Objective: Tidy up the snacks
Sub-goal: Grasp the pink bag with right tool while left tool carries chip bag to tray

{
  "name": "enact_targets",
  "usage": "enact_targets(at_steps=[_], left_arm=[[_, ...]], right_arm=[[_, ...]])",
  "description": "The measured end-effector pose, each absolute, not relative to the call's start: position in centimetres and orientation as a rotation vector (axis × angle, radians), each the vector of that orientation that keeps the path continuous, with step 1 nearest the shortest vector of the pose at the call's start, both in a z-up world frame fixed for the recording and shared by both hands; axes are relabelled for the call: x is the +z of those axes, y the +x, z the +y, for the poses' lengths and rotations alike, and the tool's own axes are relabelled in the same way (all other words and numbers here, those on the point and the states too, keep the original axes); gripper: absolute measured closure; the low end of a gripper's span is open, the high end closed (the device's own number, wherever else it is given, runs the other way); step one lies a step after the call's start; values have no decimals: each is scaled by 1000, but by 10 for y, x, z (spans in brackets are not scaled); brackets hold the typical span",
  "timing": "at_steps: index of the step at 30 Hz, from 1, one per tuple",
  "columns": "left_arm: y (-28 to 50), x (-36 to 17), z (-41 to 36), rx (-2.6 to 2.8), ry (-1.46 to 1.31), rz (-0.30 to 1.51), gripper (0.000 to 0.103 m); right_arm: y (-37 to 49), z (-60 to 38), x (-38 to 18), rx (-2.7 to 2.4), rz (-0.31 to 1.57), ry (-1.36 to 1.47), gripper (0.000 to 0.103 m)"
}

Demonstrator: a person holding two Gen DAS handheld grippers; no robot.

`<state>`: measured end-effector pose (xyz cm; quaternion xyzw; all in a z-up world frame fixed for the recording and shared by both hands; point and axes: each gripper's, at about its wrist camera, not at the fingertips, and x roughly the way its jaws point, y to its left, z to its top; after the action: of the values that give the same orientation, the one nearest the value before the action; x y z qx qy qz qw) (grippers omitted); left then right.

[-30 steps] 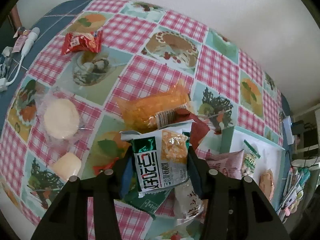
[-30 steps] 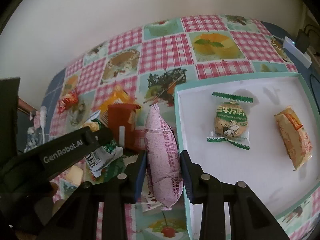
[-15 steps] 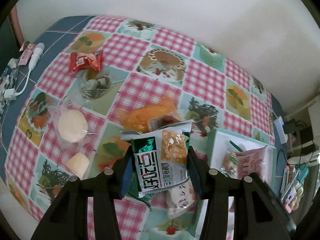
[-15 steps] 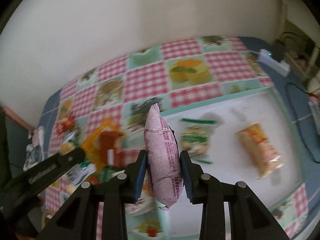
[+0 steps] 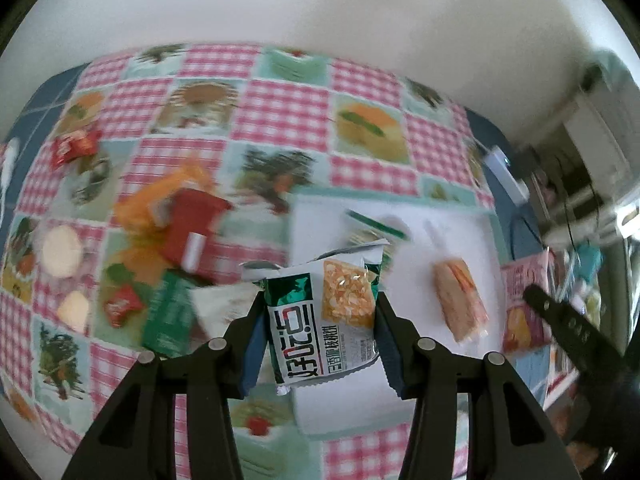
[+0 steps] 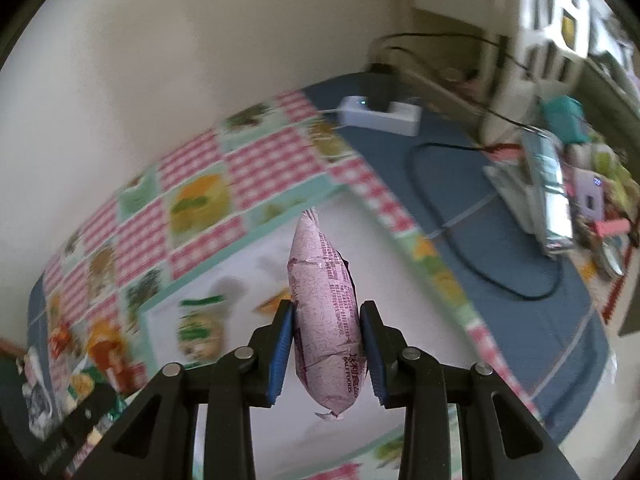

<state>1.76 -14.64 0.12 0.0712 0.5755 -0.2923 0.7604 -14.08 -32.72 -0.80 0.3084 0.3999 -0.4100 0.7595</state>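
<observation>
While two wrapped snacks lie on the white rectangular tray [image 5: 448,236], the left gripper [image 5: 320,320] clamps one green-and-white crisp packet [image 5: 326,320] and the right gripper [image 6: 326,344] squeezes one pink plastic snack pouch [image 6: 326,320].

A plain cream wall [image 6: 168,80] rises behind the checked tablecloth [image 5: 280,112].

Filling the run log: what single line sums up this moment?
left hand-held gripper: shut on green-white packet | right hand-held gripper: shut on pink packet | both over white tray
</observation>
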Motion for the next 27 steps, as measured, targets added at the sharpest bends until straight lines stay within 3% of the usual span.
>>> enact_targets(at_steps=[14, 16, 18, 23, 25, 27], left_arm=[[-27, -33, -190, -702, 317, 1314, 51], [-26, -38, -190, -698, 315, 1334, 44], [-25, -41, -188, -694, 305, 1349, 25], [-19, -39, -184, -667, 295, 1341, 25], [-13, -40, -181, -642, 300, 1333, 20], [-6, -39, -174, -597, 316, 1315, 12]], right_arm=[[-177, -362, -43, -954, 949, 754, 67], [-175, -362, -52, -946, 970, 772, 67], [-175, -363, -60, -938, 987, 792, 66], [-175, -362, -64, -946, 990, 801, 65], [-174, -361, -64, -948, 986, 796, 57], [-172, -361, -63, -948, 987, 788, 33]])
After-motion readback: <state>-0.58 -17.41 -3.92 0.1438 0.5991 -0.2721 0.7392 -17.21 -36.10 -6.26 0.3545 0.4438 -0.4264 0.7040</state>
